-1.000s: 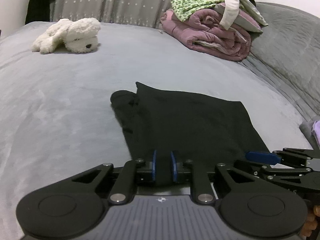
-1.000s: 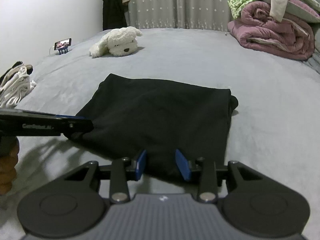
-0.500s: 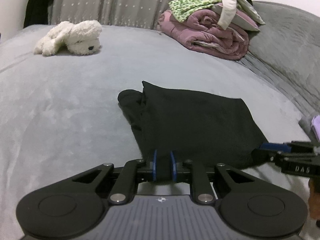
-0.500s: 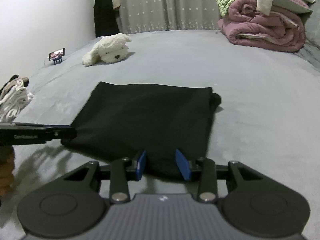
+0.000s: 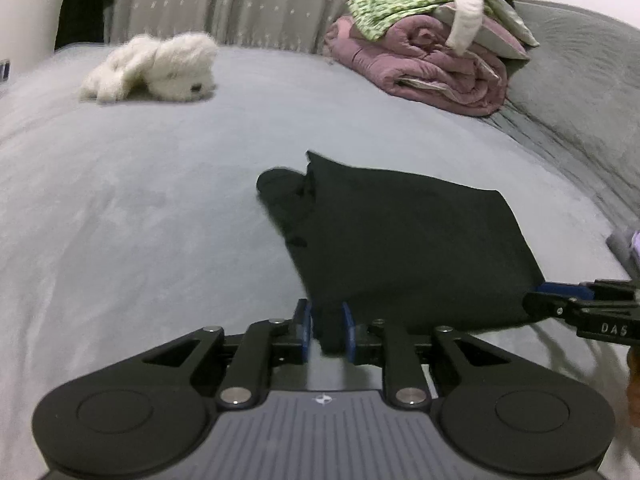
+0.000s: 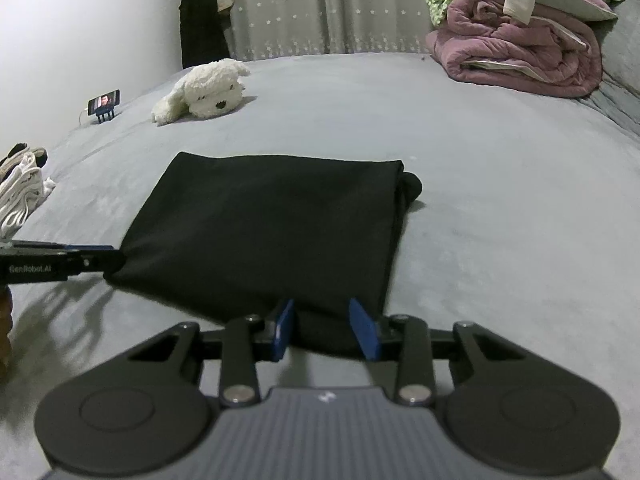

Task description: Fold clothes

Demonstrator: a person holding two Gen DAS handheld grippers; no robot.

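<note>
Evidently, a fold is in hand: the black garment (image 6: 264, 220), near the stuffed dog (image 6: 204, 90), is pinched at its near corners by the closed left hand-held gripper (image 5: 325, 326) and the wider-set right hand-held gripper (image 6: 326, 332); an even lift is called for next.

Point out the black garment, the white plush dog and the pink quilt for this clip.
black garment (image 6: 272, 220): right wrist view, middle of the flat folded panel.
white plush dog (image 6: 212, 90): right wrist view, on its head.
pink quilt (image 5: 432, 68): left wrist view, front of the rolled bundle.
</note>
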